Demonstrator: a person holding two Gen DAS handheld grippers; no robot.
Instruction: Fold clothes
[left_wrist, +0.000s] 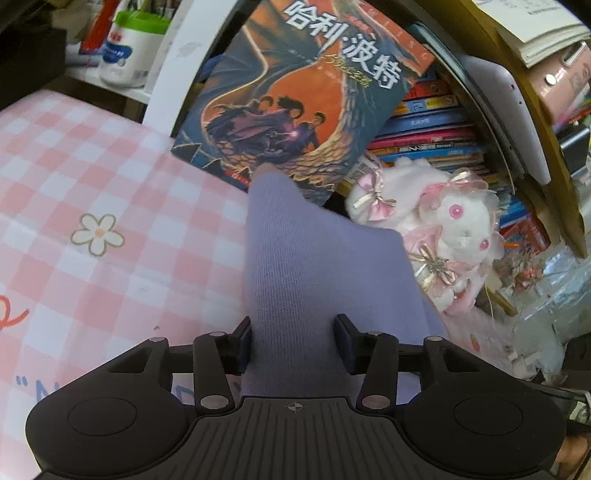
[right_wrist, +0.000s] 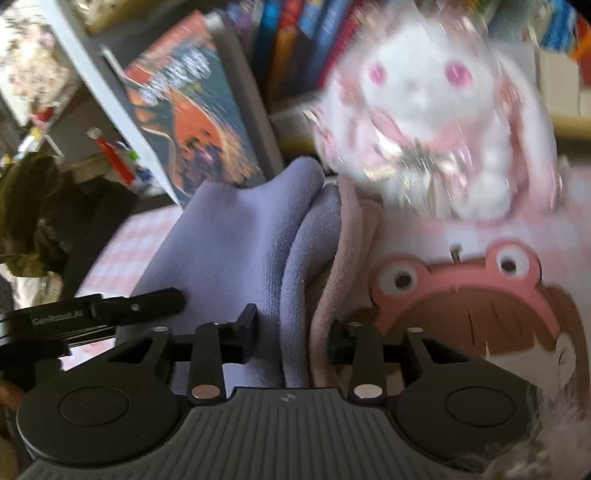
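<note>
- Hovering over the pink checked sheet (left_wrist: 92, 166), with the purple garment (left_wrist: 314, 258) running forward from between both sets of tongs and hanging off the bed surface towards the shelf.
- Left gripper (left_wrist: 293, 332): jaws partly apart, cloth filling the gap; cannot tell whether the pads press on it.
- Right gripper (right_wrist: 291, 325): likewise partly apart, with bunched purple folds and a pinkish layer (right_wrist: 347, 229) between the fingers; grip not certain either.
- Risk one: slipping out on one side before the cloth lies flat, if either hold is as loose as it looks, giving a skewed fold.
- Risk two: trapping creases, since the right side carries several gathered layers rather than one edge.
- Risk three: dragging the far tip against the leaning book (left_wrist: 295, 110) or the plush rabbit (left_wrist: 454, 229), both just beside the cloth, and toppling one onto the work area.
- Blur in the right view suggests speed, which would worsen all three.
</note>
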